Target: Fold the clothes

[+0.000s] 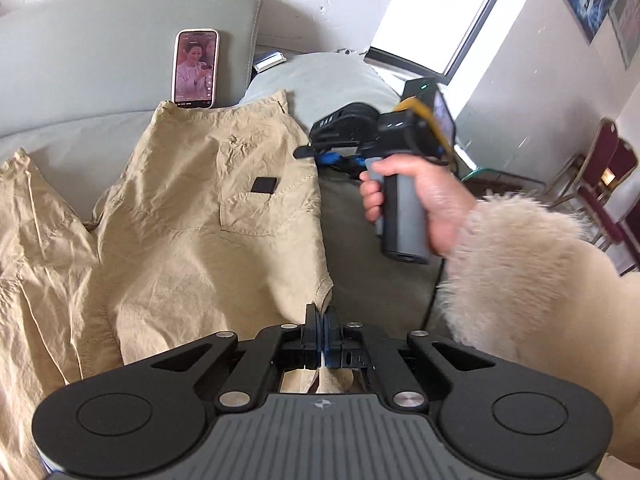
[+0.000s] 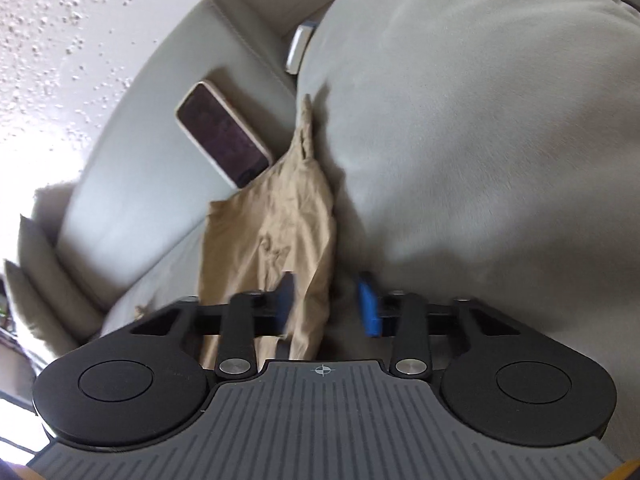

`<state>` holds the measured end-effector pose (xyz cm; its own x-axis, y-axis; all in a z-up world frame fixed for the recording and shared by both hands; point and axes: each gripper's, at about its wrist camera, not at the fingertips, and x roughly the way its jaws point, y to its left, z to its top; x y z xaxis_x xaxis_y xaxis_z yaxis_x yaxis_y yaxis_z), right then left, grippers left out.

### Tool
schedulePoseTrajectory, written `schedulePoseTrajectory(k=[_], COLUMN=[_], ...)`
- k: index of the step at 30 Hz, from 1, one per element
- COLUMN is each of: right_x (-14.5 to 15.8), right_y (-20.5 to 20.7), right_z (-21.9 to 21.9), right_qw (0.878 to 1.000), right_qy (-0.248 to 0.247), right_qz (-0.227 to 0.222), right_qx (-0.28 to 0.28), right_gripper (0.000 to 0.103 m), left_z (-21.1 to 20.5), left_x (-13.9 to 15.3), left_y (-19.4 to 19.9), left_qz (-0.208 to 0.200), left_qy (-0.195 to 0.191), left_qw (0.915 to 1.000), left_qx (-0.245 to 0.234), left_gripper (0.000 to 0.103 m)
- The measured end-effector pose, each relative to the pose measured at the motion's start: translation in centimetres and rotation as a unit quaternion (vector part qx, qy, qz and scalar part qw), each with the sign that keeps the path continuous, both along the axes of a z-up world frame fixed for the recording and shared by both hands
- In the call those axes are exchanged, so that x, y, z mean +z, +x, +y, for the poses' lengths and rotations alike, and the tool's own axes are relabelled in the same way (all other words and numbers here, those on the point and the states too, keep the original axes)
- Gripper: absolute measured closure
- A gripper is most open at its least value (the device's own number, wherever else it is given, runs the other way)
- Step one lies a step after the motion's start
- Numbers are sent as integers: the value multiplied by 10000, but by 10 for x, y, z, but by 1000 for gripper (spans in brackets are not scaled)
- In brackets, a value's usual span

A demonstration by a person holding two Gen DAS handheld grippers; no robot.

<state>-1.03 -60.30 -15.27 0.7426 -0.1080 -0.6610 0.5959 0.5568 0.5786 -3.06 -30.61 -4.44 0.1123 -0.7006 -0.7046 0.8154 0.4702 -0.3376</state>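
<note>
Left gripper (image 1: 321, 316) clamps the trousers' (image 1: 208, 216) lower corner; right gripper (image 2: 328, 304) jaws apart, cloth between them, trousers running toward frame top.

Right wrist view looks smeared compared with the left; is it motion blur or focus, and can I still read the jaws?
Right wrist view: motion smear across the tan trousers and blue pads; jaws apart, cloth between. Left wrist view: sharp on the left gripper, only the right hand blurred.
</note>
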Motion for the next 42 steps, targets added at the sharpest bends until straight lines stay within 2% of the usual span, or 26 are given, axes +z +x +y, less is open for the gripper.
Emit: schedulePoseTrajectory(k=[3,5,7,11,16,20,24,27,30,32,34,37,38,40,42], right_x=[1,10,27,74,128,149,140,112,75,67,62,79,82,80,68], right_y=[16,28,40,73,122,166,207,236,255,257,257,249,248,250,253], right_z=[-1,7,23,74,168,255,342,397,442,459,475,488,491,495,489], right_qw=[9994,9969,9940,9860,9663,9484,9317,9249,9146,9147,9163,9156,9136,9100,9099], right_qy=[-312,-705,-1056,-1605,-2159,-2333,-2375,-2214,-2212,-2215,-2214,-2415,-2474,-2499,-2072], right_qz=[168,345,279,-139,-698,-979,-913,-556,-115,-152,-256,-807,-802,-588,10], right_qx=[-21,23,102,440,1212,1913,2593,3040,3384,3378,3326,3113,3126,3255,3594], right_gripper=[98,100,102,103,103,103,103,103,103,103,103,103,103,99,92], left_z=[10,21,36,74,143,205,250,280,300,305,306,305,305,305,306], left_x=[-5,-5,-4,-1,-1,-11,-40,-61,-72,-72,-73,-76,-77,-86,-93], left_y=[14,21,27,40,56,66,68,68,61,60,61,63,63,64,63], left_qz=[271,405,515,706,919,978,1363,1666,1843,1794,1784,1791,1794,2010,2215], left_qy=[-179,-317,-472,-890,-1499,-1637,-1388,-1188,-1084,-1134,-1026,-768,-682,-367,-77], left_qw=[9994,9985,9970,9911,9754,9593,9417,9258,9170,9166,9181,9210,9218,9203,9176], left_qx=[76,186,321,689,1329,2084,2745,3177,3368,3388,3387,3373,3368,3337,3300], left_gripper=[102,102,102,102,103,103,103,103,103,103,103,103,101,94,83])
